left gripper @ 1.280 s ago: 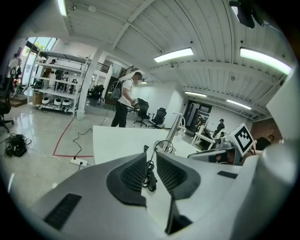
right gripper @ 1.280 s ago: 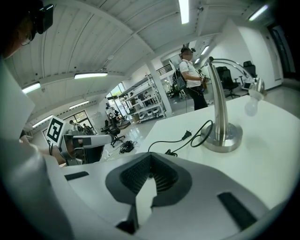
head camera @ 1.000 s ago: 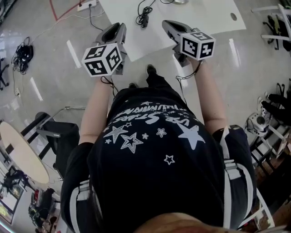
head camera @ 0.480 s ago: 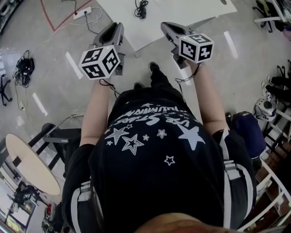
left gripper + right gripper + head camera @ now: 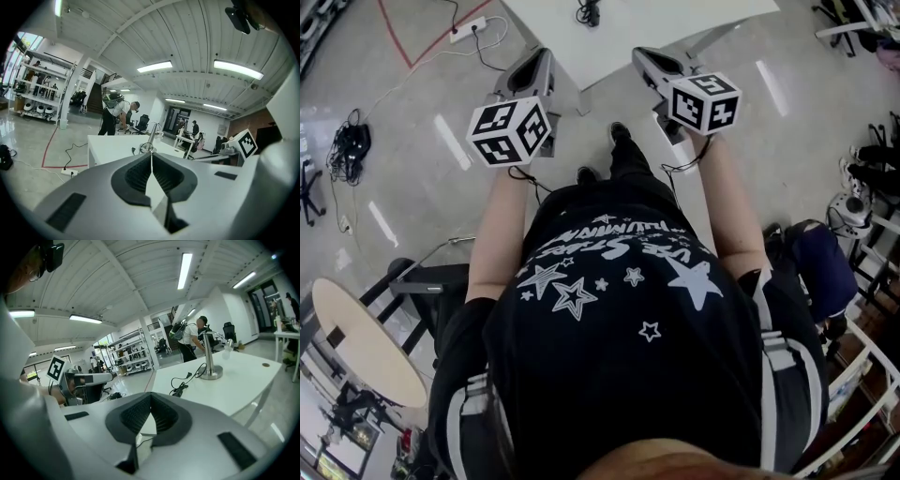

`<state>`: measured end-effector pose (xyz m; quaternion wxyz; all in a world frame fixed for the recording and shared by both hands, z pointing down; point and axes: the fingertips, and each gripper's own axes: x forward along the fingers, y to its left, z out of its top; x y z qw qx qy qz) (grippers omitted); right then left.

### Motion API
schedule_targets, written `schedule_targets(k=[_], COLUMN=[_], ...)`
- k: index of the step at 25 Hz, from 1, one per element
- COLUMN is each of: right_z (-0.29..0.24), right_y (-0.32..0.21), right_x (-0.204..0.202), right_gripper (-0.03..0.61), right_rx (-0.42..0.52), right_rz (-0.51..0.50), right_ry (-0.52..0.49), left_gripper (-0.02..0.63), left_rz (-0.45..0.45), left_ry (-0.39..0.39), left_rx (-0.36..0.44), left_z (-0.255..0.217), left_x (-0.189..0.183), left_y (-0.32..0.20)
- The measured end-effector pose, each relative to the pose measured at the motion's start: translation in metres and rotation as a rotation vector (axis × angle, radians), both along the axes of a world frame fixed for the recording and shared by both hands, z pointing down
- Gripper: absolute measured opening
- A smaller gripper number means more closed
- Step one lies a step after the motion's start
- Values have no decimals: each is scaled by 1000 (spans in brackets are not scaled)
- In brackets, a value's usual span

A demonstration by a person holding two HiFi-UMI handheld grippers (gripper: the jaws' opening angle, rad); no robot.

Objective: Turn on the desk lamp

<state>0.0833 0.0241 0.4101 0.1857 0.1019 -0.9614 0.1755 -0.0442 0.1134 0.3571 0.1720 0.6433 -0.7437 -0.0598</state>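
Note:
The desk lamp's metal stem (image 5: 208, 357) rises from a round base (image 5: 212, 375) on the white table (image 5: 234, 390), with its black cable (image 5: 180, 385) coiled beside it. The left gripper view shows the same lamp (image 5: 151, 138) straight ahead, beyond the jaws. In the air short of the table, my left gripper (image 5: 151, 155) has just been closing and is shut with nothing between its jaws. Level with it, my right gripper (image 5: 151, 398) is also shut and empty. From the head view, both grippers (image 5: 532, 67) (image 5: 649, 58) point at the table's near edge (image 5: 581, 75).
A power strip (image 5: 464, 26) and loose cables (image 5: 347, 145) lie on the floor at the left. A round table (image 5: 356, 342) and a chair (image 5: 431, 281) stand behind me at the left, a blue bag (image 5: 816, 267) at the right. A person (image 5: 115, 117) bends over beyond the table.
The table and its cable have slid towards the top edge of the head view. Both grippers stay side by side, held a little further from the table's middle.

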Motion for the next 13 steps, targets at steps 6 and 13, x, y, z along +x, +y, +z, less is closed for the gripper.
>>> schedule_targets(k=[6, 13], right_z=[-12, -8], right_y=[10, 22], right_x=[-1, 0], right_gripper=[5, 5], right_rx=[21, 33], right_rz=[-10, -16], right_ry=[-12, -19], left_gripper=[9, 9], left_rz=[-2, -6], left_ry=[8, 19], left_rx=[1, -7], left_z=[-5, 5], left_x=[2, 6], left_y=[7, 20])
